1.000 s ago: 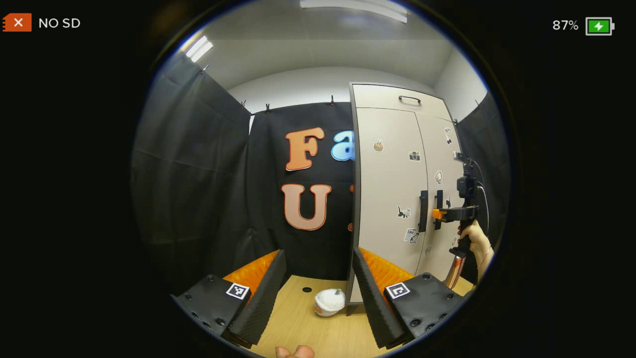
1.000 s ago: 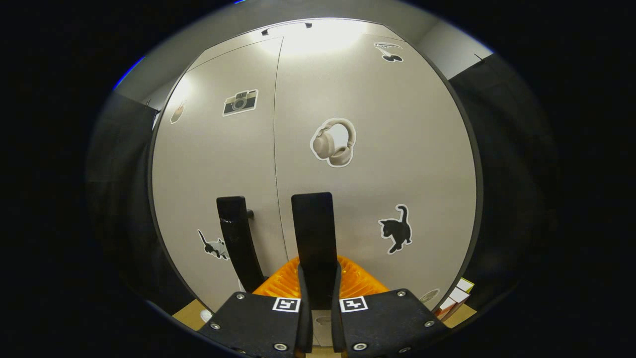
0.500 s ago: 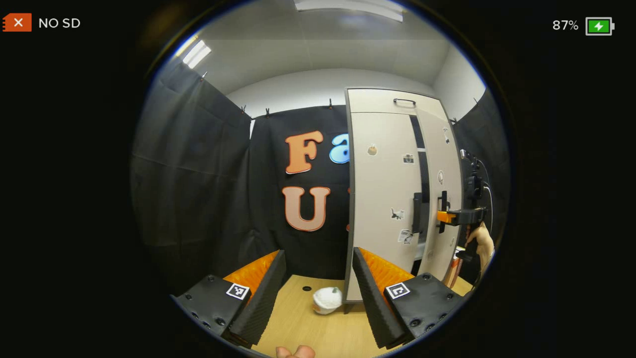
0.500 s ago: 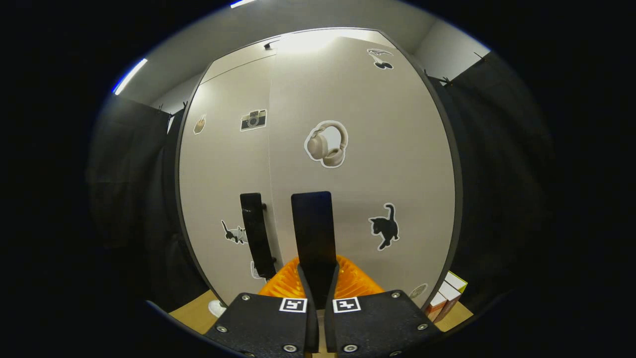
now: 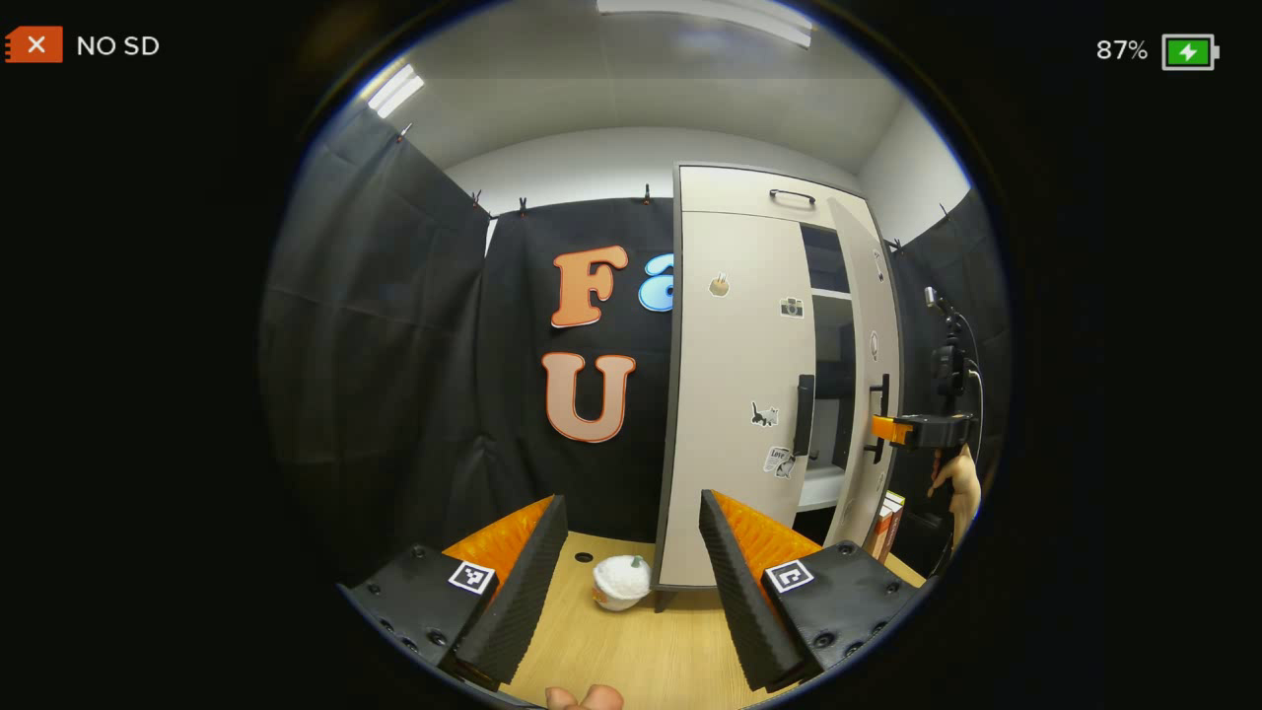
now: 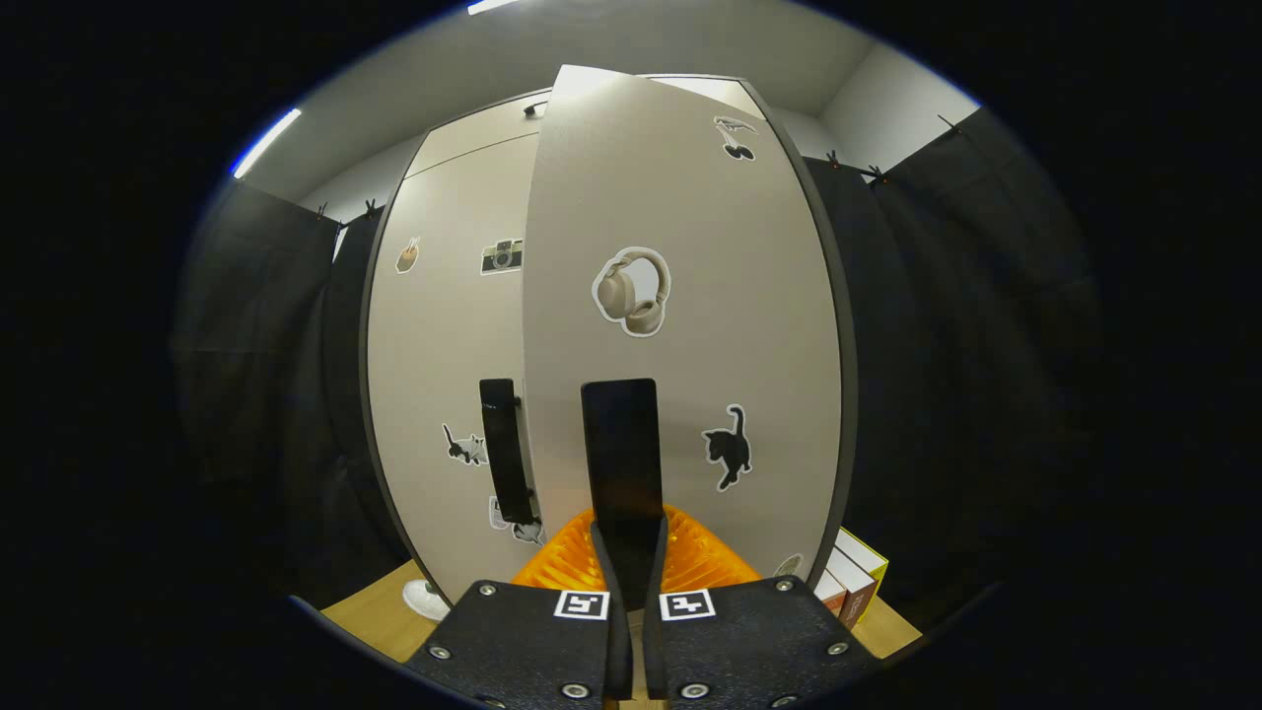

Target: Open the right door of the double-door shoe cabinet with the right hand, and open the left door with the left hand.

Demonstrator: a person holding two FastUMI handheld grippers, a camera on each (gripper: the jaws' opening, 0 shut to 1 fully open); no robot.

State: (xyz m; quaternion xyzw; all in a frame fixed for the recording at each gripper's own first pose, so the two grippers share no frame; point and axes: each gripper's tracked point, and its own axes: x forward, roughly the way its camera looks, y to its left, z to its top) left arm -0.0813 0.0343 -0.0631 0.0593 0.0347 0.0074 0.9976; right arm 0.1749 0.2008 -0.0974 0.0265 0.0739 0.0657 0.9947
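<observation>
Fingers clamp handle; right door swung wider.

left gripper view faces the shoe cabinet from farther left — right gripper view looks close at its front.

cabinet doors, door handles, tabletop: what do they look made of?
Cabinet doors: likely laminated board, matte beige; flat faces with a dark edge band and a soft ceiling glare near the top.
Door handles: black bars on standoffs, slight sheen; coated metal or plastic, cannot tell which.
Tabletop: light wood-look surface with faint grain, probably laminate or veneer.
</observation>
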